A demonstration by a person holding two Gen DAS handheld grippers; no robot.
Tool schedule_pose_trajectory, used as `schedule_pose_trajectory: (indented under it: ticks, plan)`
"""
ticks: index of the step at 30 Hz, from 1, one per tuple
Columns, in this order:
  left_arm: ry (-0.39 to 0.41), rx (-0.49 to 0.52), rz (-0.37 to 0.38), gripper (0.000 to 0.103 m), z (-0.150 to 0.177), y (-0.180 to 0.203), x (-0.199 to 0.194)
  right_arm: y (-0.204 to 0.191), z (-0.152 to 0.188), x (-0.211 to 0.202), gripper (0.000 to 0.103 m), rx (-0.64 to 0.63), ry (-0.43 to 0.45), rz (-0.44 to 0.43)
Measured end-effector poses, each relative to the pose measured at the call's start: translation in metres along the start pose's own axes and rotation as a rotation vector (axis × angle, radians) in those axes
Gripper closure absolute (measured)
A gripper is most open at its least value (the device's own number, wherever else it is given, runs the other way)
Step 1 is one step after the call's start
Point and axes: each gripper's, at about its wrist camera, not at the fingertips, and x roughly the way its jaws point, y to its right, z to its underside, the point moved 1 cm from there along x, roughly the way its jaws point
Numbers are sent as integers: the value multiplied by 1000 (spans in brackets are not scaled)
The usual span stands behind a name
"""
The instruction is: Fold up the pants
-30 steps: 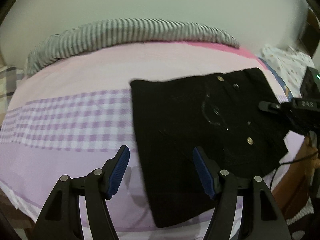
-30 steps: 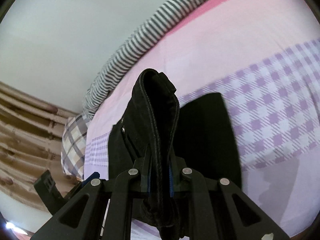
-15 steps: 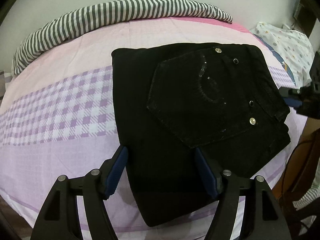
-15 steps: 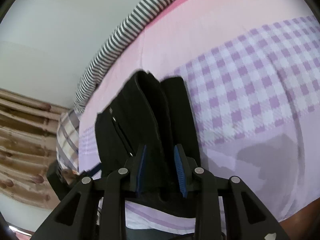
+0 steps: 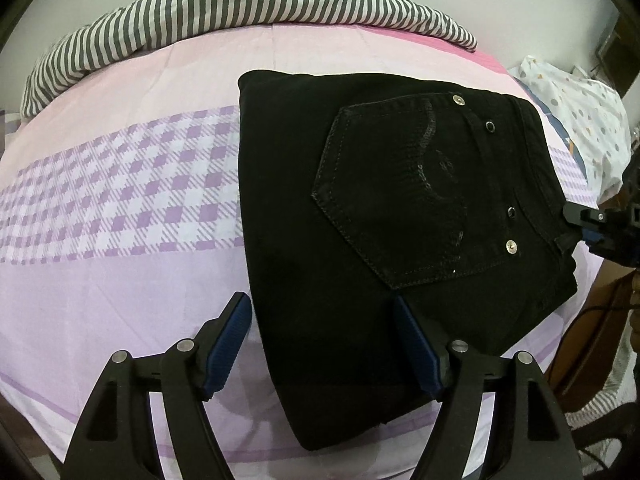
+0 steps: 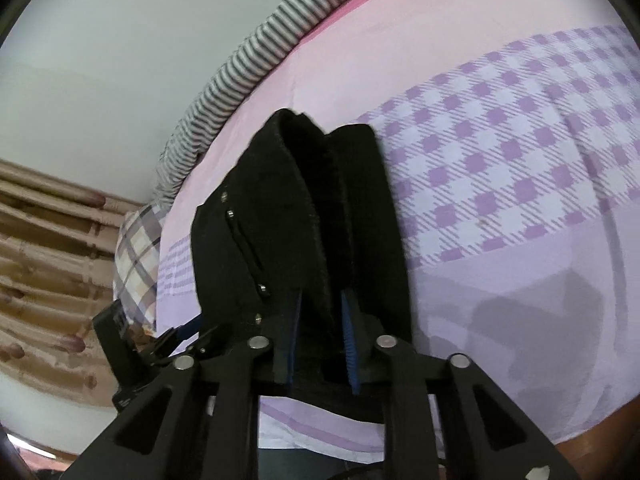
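The black pants lie folded into a compact rectangle on the pink and purple bed sheet, back pocket up. My left gripper is open, hovering over the near corner of the pants, a finger on each side. My right gripper is at the waistband end, jaws open, with the thick folded edge lying between the blue pads. The right gripper also shows at the right edge of the left wrist view.
A grey-and-white striped blanket runs along the far side of the bed by the wall. A dotted white pillow lies at the right. A plaid pillow and a beige curtain show in the right wrist view.
My right gripper has opened and let the waistband go; the pants now lie flat. My left gripper has moved closer over the pants.
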Motion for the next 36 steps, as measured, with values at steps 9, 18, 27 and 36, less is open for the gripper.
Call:
schedule_pose_trajectory:
  ticks: [9,18,27,36]
  plan:
    - [-9,-14,1,24,-1,-3,2,2,-14,20,61,-20,-32,-77]
    - [-19,-20,-4,21,-2,-6,4,-11,-24,47,85,-64,-50,-77]
    - [67,67,-6,21,-13,9,-24,-38,-7,-7,91,-126,90,-51]
    - [-31,60,26,21,-10,12,11,2,-5,6,80,-7,45,9]
